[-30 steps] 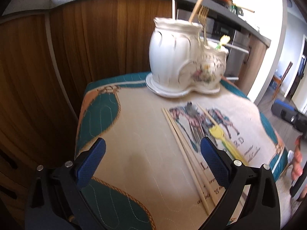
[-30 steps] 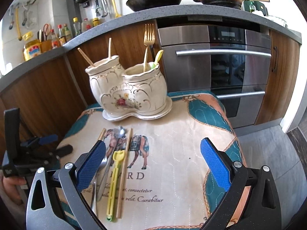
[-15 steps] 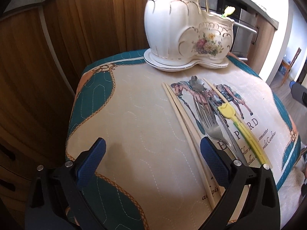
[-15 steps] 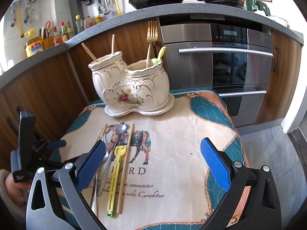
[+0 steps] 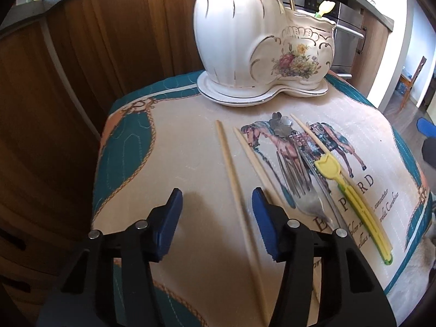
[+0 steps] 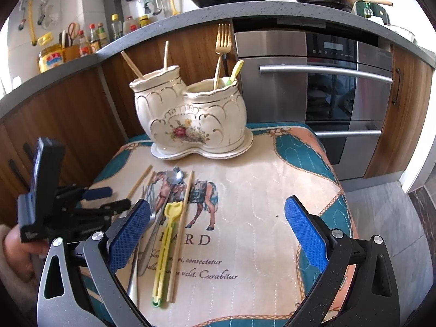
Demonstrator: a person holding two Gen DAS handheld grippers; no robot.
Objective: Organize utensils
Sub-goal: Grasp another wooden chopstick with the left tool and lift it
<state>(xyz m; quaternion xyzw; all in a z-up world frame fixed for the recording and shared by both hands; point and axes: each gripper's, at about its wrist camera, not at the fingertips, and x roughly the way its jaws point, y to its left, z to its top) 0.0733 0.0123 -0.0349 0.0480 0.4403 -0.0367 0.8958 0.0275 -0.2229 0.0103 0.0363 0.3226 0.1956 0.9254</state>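
Observation:
Loose utensils lie on the patterned cloth (image 5: 177,163): a pale chopstick (image 5: 231,169), a second chopstick (image 5: 256,160), a steel fork (image 5: 297,179), a spoon (image 5: 280,125), a third chopstick (image 5: 313,139) and a yellow plastic utensil (image 5: 351,193). My left gripper (image 5: 219,207) straddles the leftmost chopstick. Its jaws are closing and the blue pads stand clear of the stick, the right pad nearer. My right gripper (image 6: 218,234) hangs wide open above the cloth, holding nothing. The white twin ceramic holder (image 6: 188,117) at the back holds a gold fork (image 6: 222,46) and two chopsticks (image 6: 166,54).
A steel oven (image 6: 327,95) and wooden cabinets (image 5: 81,81) stand right behind the small table. A person's hand (image 6: 16,250) grips the left tool at the table's left edge. The cloth's right half (image 6: 272,190) is bare. Pans sit on the counter (image 6: 245,13).
My left gripper has moved lower and closer over the leftmost chopstick, and its jaws have narrowed from wide open to about half. The right gripper has stayed still.

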